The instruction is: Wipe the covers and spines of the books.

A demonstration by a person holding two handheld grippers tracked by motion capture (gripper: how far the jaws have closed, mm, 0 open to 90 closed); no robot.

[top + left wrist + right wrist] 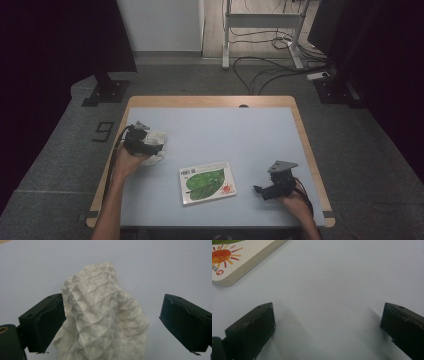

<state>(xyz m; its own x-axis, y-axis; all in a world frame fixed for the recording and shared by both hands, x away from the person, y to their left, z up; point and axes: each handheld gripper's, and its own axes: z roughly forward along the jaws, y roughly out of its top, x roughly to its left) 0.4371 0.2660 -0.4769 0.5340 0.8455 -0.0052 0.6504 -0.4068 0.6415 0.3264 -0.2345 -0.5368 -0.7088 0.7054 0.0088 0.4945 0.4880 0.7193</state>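
— So, starting at the worktop's left edge: where is the white cloth [156,142] sitting relative to the left gripper [141,138]?

— Right in its mouth. In the left gripper view the crumpled cloth [102,317] is standing up between the two black jaws, its long axis running away from the camera. One jaw is touching the cloth's side; the other is standing well clear of it, so the left gripper [110,322] is gaping wide and not pinching anything yet.

— And the cloth's place on the worktop?

— Near the left edge, about halfway along it, partly under the person's left hand [131,161] (the hand is covering its near side).

— Moving rightward, what is lying in the middle?

— A picture book [207,182] with a green leaf on its cover, lying flat toward the near edge, well apart from the cloth.

— And the right gripper [261,190]?

— It is hovering near the near right corner, jaws spread with bare table between them, the book's corner [234,260] just beside it. I am judging the left one far nearer the cloth; it is only needing to close.
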